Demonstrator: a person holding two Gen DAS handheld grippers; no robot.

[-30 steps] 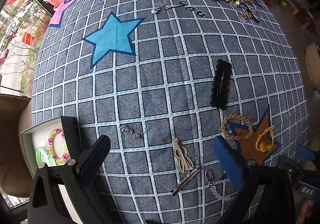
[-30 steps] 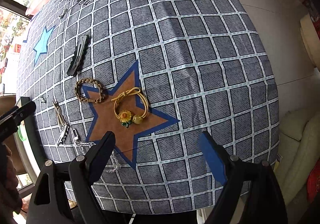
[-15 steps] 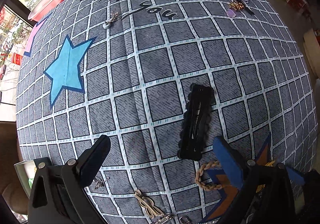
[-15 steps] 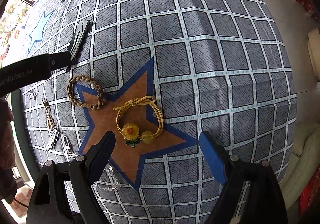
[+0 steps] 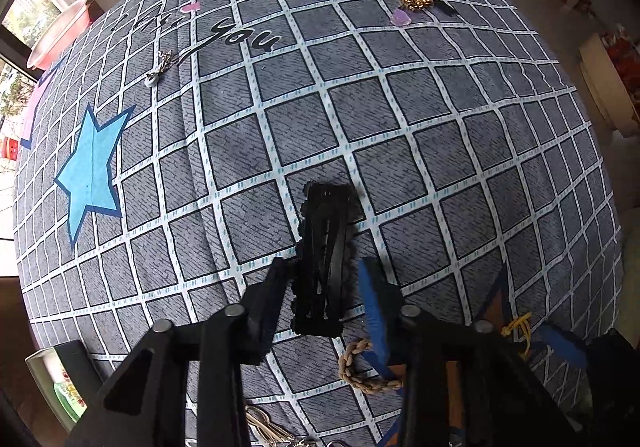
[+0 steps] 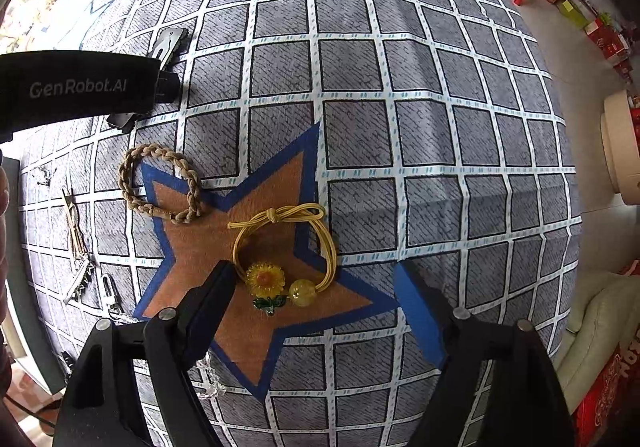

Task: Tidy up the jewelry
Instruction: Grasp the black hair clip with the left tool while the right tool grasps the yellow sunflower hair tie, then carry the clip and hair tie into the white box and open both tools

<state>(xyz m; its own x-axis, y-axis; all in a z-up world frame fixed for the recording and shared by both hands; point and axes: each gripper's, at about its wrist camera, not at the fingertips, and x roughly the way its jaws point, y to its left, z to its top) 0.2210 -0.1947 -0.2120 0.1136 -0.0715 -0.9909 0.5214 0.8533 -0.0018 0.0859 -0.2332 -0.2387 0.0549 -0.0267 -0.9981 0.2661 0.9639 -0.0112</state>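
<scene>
Most of the sorting is left, I judge. My left gripper (image 5: 324, 287) has just been closing its fingers around the black hair clip (image 5: 323, 259), not visibly pressing yet. My right gripper (image 6: 316, 291) stands apart, narrowing over the yellow sunflower hair tie (image 6: 284, 247). Both lie on the surface (image 5: 400, 107).

- "GenRobot.AI" in pale letters on the black body of the left gripper (image 6: 80, 87), seen from the right wrist view.
- "you" in black script on the checked tablecloth (image 5: 244, 37); the words before it are too faint to read.
</scene>
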